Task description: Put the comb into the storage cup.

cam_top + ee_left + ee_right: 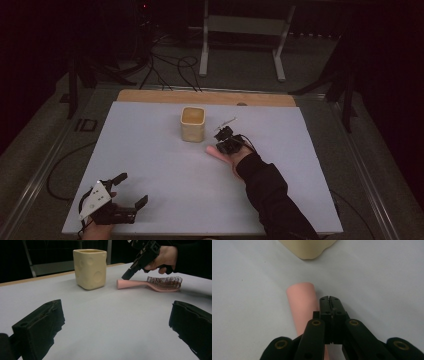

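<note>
Right claw closed above the brush handle

Your left claw point(131, 192) rests at the near left corner of the surface point(150, 150), jaws wide apart and empty, well apart from the work. The cream cup point(90, 268) stands upright near the far middle. Just beside it, to the right, the pink hairbrush point(152, 283) lies flat; its long axis runs left to right, handle end towards the cup, dark bristles up. Your right claw point(329, 300) hangs over the handle, jaws together, holding nothing. You would probably need to open it first.
</note>
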{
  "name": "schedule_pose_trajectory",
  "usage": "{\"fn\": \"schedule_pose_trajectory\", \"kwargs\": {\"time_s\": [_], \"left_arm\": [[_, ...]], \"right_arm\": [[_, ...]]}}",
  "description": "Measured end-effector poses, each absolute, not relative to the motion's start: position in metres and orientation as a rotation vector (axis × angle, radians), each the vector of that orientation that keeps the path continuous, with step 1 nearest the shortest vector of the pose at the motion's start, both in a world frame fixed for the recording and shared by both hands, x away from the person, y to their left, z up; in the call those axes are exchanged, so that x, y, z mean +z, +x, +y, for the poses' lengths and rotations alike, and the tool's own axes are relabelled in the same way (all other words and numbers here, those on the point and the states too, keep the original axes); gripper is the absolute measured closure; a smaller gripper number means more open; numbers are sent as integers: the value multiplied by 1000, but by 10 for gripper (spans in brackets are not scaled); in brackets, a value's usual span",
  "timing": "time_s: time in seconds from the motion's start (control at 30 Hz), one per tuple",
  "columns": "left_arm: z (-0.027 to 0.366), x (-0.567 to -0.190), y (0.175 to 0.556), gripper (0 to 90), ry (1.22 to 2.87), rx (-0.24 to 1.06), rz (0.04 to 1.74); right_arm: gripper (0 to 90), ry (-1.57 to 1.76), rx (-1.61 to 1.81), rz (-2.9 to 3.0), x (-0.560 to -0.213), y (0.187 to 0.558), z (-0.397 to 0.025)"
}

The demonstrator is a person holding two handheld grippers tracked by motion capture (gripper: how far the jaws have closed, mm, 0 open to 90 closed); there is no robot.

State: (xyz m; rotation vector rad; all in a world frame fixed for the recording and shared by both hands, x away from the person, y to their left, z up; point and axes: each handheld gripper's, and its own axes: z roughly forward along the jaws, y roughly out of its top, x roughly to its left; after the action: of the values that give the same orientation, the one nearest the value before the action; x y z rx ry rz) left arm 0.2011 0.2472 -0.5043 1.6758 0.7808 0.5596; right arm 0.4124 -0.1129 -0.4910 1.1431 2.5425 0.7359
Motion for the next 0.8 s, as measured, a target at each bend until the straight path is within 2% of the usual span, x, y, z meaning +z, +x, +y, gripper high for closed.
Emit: {"fn": "schedule_pose_trajectory", "kwargs": {"time_s": [0.8], "left_arm": [[246,-504,201,2,1683,559,778]], "right_arm": [[900,1024,733,2689,-491,385,-91]]}}
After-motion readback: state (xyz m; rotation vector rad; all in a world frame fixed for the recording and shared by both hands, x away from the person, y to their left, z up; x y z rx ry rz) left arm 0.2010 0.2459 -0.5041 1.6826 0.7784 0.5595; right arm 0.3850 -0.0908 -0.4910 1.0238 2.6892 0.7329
